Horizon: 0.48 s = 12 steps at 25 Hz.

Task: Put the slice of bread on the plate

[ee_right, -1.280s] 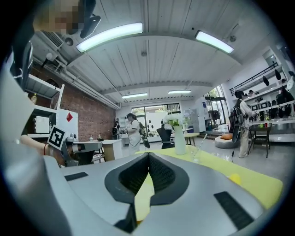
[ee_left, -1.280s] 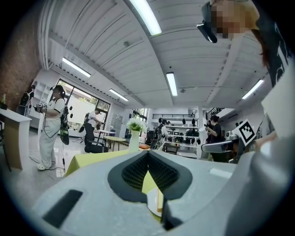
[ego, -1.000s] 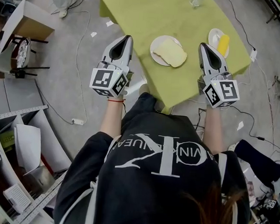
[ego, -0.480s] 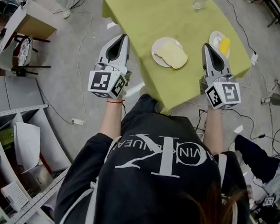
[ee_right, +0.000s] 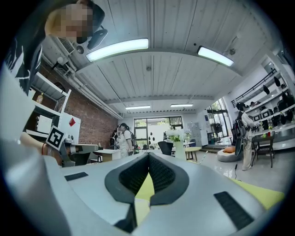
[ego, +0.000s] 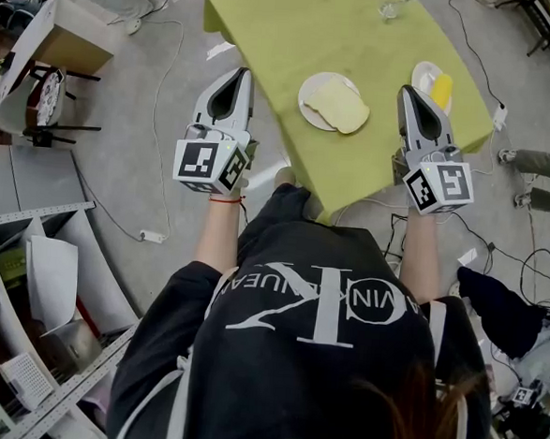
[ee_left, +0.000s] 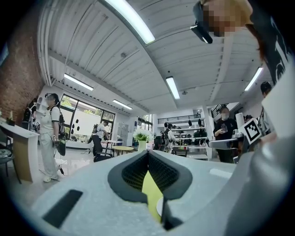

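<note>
On the plate [ego: 308,92], mid-bench [ego: 270,26], the slice of bread [ego: 339,107] already lies, overhanging the plate's near-right rim. Left gripper [ego: 242,73] sits left of the plate. Right gripper [ego: 410,89] sits right of it, slightly nearer. Both are pressed together, empty. Placement judged complete.

From the head we look steeply down on the green table [ego: 288,36], the left gripper [ego: 239,73] and the right gripper [ego: 408,90], whose own cameras sit close behind their jaws, facing level, sharing only that table's green.
</note>
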Each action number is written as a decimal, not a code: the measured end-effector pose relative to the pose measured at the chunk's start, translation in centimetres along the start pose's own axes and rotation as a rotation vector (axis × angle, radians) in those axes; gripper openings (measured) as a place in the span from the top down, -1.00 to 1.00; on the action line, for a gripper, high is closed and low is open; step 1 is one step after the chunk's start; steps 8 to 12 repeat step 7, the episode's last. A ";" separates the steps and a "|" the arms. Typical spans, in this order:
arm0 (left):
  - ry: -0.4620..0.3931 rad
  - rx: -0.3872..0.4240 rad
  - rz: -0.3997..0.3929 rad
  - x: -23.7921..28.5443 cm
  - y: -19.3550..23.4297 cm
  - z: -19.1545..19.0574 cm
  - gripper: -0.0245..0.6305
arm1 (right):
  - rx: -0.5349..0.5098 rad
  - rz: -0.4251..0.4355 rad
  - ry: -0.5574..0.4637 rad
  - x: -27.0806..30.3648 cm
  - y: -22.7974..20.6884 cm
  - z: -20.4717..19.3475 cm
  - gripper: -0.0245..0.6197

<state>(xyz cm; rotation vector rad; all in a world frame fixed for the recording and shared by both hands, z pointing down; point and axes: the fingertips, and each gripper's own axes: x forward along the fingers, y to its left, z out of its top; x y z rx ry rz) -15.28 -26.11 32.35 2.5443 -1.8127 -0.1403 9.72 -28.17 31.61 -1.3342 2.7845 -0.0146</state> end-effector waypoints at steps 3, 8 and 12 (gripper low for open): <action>0.001 0.004 0.004 -0.2 -0.1 -0.1 0.89 | 0.000 -0.003 -0.003 -0.2 -0.1 -0.1 0.92; 0.000 0.010 0.015 -0.5 -0.1 0.0 0.89 | 0.002 -0.010 -0.011 -0.5 0.0 0.1 0.92; 0.000 0.010 0.015 -0.5 -0.1 0.0 0.89 | 0.002 -0.010 -0.011 -0.5 0.0 0.1 0.92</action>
